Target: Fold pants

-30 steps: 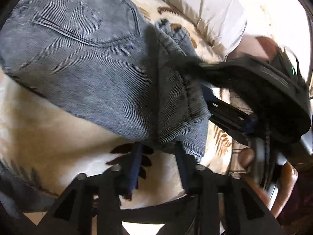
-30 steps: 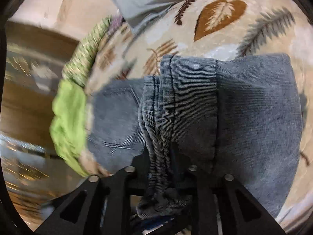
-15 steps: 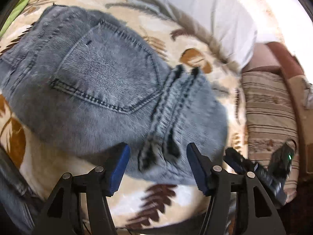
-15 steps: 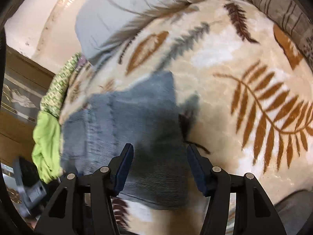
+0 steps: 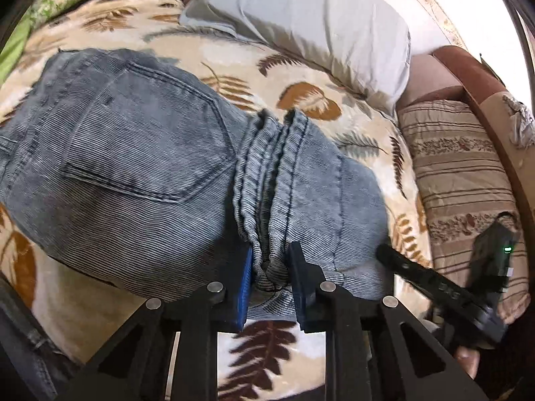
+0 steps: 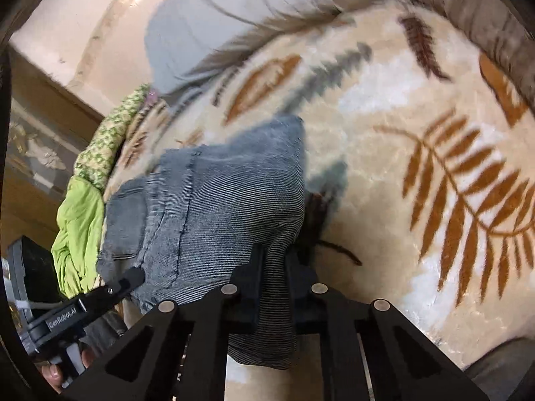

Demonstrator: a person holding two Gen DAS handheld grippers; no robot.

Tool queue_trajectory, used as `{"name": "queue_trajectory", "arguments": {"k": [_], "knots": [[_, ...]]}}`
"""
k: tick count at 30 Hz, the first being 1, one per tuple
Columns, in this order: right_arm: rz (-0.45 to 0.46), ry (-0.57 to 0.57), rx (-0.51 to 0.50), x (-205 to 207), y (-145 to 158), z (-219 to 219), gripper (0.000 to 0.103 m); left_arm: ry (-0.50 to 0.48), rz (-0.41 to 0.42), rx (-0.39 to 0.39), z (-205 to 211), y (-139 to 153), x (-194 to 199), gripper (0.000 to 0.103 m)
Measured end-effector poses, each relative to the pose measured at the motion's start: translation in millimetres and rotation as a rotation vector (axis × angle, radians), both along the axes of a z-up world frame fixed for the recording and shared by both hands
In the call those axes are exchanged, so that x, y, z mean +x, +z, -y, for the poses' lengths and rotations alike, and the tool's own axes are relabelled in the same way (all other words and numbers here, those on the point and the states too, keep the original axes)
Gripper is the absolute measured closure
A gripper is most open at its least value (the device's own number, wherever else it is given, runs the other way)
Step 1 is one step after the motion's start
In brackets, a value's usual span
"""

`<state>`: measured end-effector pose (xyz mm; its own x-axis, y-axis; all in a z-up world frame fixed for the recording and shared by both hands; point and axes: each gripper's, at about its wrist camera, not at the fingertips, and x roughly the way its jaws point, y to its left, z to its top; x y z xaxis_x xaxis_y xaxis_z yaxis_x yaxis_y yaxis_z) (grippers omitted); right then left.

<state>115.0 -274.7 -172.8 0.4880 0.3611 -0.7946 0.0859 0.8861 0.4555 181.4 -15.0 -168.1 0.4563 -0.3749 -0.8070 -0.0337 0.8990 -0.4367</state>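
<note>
Grey-blue corduroy pants lie folded on a cream blanket with leaf prints, back pocket facing up. My left gripper is shut on the bunched hem seams at the near edge of the pants. In the right wrist view the pants lie left of centre. My right gripper is shut on their near right corner. The right gripper also shows at the right edge of the left wrist view, and the left gripper shows at the lower left of the right wrist view.
A grey pillow lies at the back of the blanket. A striped brown cushion sits to the right. Green fabric is bunched at the left edge, next to a wooden cabinet.
Both grippers were open half a second ago, above the laid-down pants. Both have now closed on the near edge of the pants, left on the hems and right on the corner.
</note>
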Motion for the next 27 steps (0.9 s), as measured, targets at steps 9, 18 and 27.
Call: {"name": "queue_trajectory", "arguments": {"k": [9, 18, 27], "knots": [[-0.020, -0.071, 0.008, -6.1, -14.5, 8.8, 0.070, -0.029, 0.082, -0.037, -8.9, -5.8, -17.5, 0.061], [0.023, -0.179, -0.136, -53.1, 17.0, -0.2, 0.039, 0.078, 0.209, -0.008, -41.2, 16.1, -58.3, 0.049], [0.138, -0.150, -0.321, -78.4, 48.0, -41.4, 0.030, 0.062, 0.242, -0.007, -49.6, 25.4, -92.1, 0.046]]}}
